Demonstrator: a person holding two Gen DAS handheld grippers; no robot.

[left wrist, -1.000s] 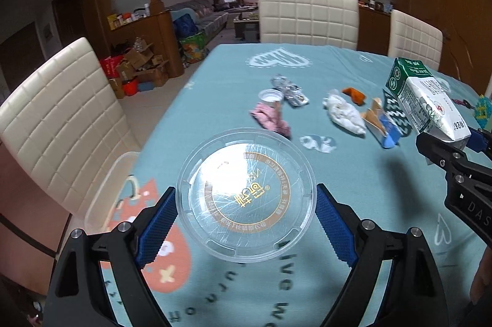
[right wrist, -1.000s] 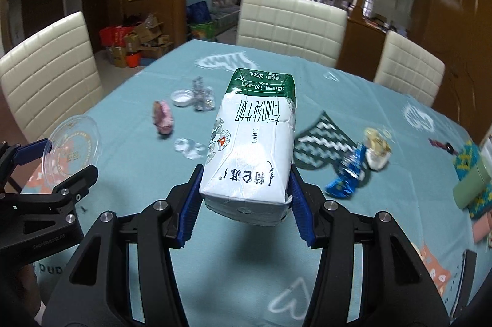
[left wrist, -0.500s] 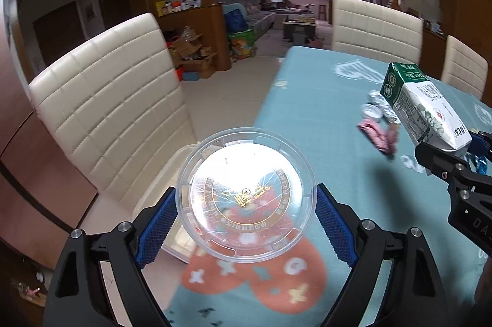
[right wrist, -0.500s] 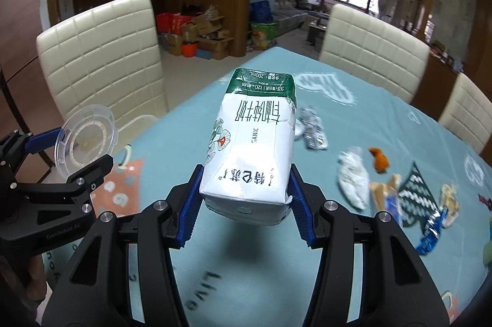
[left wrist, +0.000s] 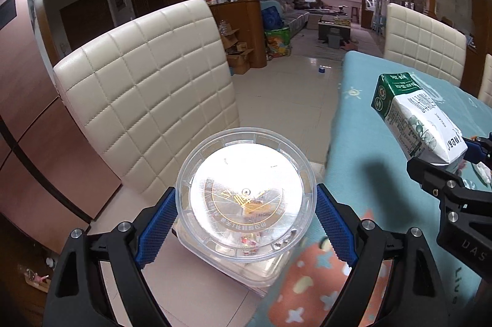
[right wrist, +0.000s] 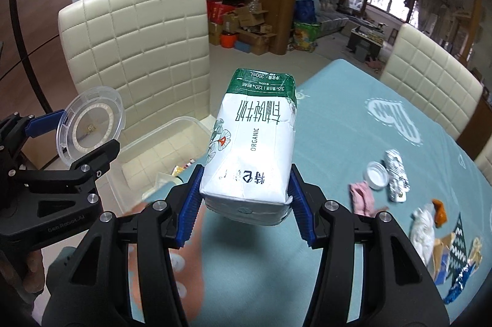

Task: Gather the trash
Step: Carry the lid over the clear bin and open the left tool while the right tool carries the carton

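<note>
My left gripper [left wrist: 246,217] is shut on a clear round plastic lid [left wrist: 246,197] with a gold ring print, held by its rim over a clear plastic bin [left wrist: 261,271] on the chair seat beside the table edge. My right gripper [right wrist: 246,204] is shut on a white and green milk carton [right wrist: 252,142], held in the air above the table's left edge. In the right wrist view the lid [right wrist: 90,119] and the clear bin [right wrist: 160,148] lie to the left. The carton [left wrist: 415,121] shows at the right of the left wrist view.
A cream quilted chair [left wrist: 147,99] stands by the teal tablecloth [right wrist: 338,142]. On the cloth lie a pink scrap [right wrist: 363,196], a small white cap [right wrist: 376,174], a foil wrapper [right wrist: 396,174], a white crumpled bag [right wrist: 422,231] and several more wrappers. Another chair [right wrist: 430,81] stands behind.
Both grippers have swung left from over the table's middle to its left edge, carrying the lid and the carton. The chair and the clear bin have come into view.
</note>
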